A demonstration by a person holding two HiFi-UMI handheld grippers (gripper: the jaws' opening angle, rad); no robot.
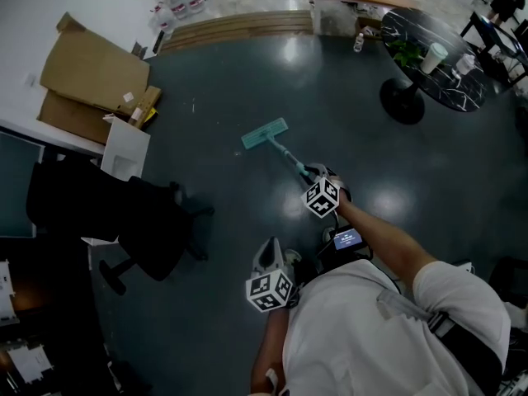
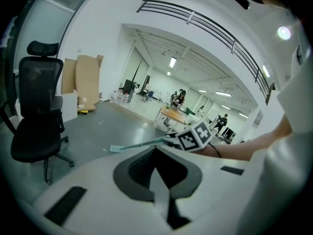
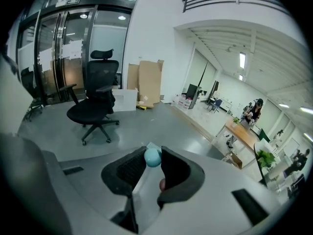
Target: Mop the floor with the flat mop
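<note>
The flat mop lies out ahead of me on the dark floor, its teal head [image 1: 265, 134] flat on the ground. Its thin handle [image 1: 289, 158] slants back to my right gripper [image 1: 312, 173], which is shut on it. In the right gripper view the handle's rounded teal end [image 3: 152, 156] sits between the dark pads [image 3: 174, 169]. My left gripper [image 1: 268, 252] hangs close to my body, shut with nothing in it. From the left gripper view [image 2: 155, 153] I see the mop head [image 2: 117, 148] and the right gripper's marker cube [image 2: 198, 135].
A black office chair [image 1: 140, 221] stands at my left, with a white box [image 1: 125, 148] and flattened cardboard [image 1: 91, 81] behind it. A round black table [image 1: 437, 56] with a cup and a plant is at the far right. People stand far off [image 2: 180, 98].
</note>
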